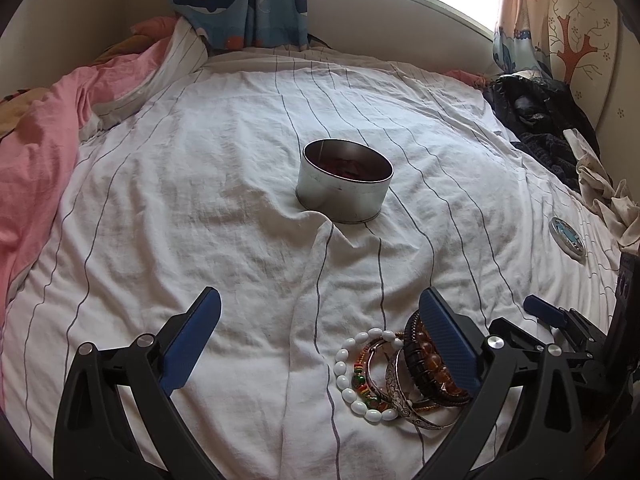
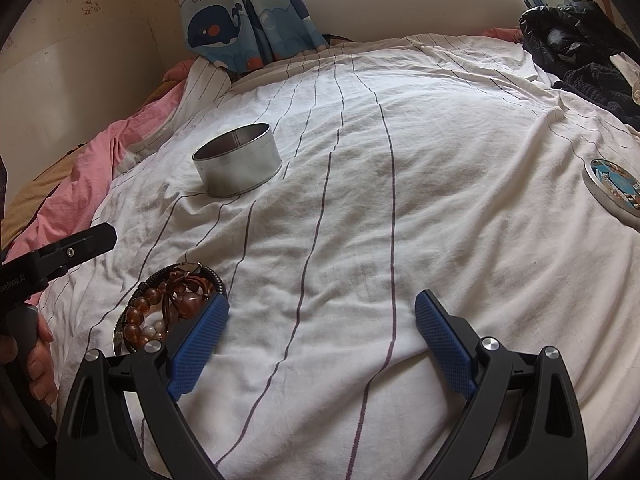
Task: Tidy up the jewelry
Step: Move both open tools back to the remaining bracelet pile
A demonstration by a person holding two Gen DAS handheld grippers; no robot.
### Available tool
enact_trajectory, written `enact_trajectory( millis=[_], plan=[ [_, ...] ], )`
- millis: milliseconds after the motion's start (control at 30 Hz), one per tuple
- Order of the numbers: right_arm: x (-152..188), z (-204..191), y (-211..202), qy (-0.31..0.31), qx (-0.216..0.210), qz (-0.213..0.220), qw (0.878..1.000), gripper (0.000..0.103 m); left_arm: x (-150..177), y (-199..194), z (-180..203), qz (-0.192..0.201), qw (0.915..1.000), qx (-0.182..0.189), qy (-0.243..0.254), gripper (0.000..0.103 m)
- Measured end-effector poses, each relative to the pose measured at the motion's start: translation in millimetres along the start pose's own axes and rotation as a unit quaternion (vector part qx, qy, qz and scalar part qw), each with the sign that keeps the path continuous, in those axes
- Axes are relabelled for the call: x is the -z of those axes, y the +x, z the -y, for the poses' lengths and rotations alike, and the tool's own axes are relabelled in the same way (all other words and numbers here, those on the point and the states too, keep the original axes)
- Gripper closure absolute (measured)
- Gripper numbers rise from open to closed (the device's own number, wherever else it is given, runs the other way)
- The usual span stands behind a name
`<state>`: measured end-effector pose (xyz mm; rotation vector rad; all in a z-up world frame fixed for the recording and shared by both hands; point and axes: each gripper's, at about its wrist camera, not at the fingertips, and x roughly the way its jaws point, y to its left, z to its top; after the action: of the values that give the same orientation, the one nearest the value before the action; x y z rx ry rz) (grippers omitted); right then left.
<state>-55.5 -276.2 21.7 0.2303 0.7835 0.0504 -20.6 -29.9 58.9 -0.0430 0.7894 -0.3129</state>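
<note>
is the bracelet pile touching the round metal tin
Apart. In the left wrist view the bracelet pile lies near the left gripper, and bare striped sheet separates it from the round metal tin farther up the bed.

The bed sheet (image 1: 224,184) is white with thin dark stripes. The tin (image 1: 344,184) is silver. The curtain (image 1: 240,0) has blue whales.
</note>
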Motion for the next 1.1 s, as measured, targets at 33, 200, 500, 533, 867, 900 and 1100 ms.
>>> enact_trajectory(
  millis=[33, 200, 500, 533, 867, 900, 1100],
  plan=[
    [0.1, -0.2, -0.2, 0.0, 0.0, 0.0, 1.0, 0.012, -0.6, -1.0, -0.8, 0.0, 1.0, 0.001, 0.002, 0.007],
    [0.4, -1.5, -1.1, 0.004, -0.003, -0.003, 1.0, 0.011, -3.7, -11.8, -6.9, -0.001, 0.9989, 0.014, 0.044, 0.007],
    [5.2, -6.5, -9.9, 0.004, -0.013, 0.009, 1.0, 0.011, -0.7, -18.1, -0.3, -0.018, 0.9936, 0.063, 0.092, 0.007],
    [5.3, -5.3, -11.8, 0.005, -0.016, 0.014, 1.0, 0.011, 1.1, -18.5, 4.4, -0.019, 0.9919, 0.076, 0.099, 0.007],
    [3.9, 0.4, -13.0, 0.021, -0.017, 0.022, 0.999, 0.011, 10.7, -6.1, 43.0, -0.003, 0.9864, 0.078, 0.145, 0.007],
    [3.9, 0.3, -12.9, 0.021, -0.017, 0.022, 0.999, 0.011, 8.9, -3.4, 39.7, -0.002, 0.9887, 0.075, 0.129, 0.007],
    [4.1, 1.7, -12.0, 0.022, -0.019, 0.02, 0.999, 0.011, 3.4, 8.6, 25.8, -0.008, 0.994, 0.03, 0.105, 0.023]
  ],
)
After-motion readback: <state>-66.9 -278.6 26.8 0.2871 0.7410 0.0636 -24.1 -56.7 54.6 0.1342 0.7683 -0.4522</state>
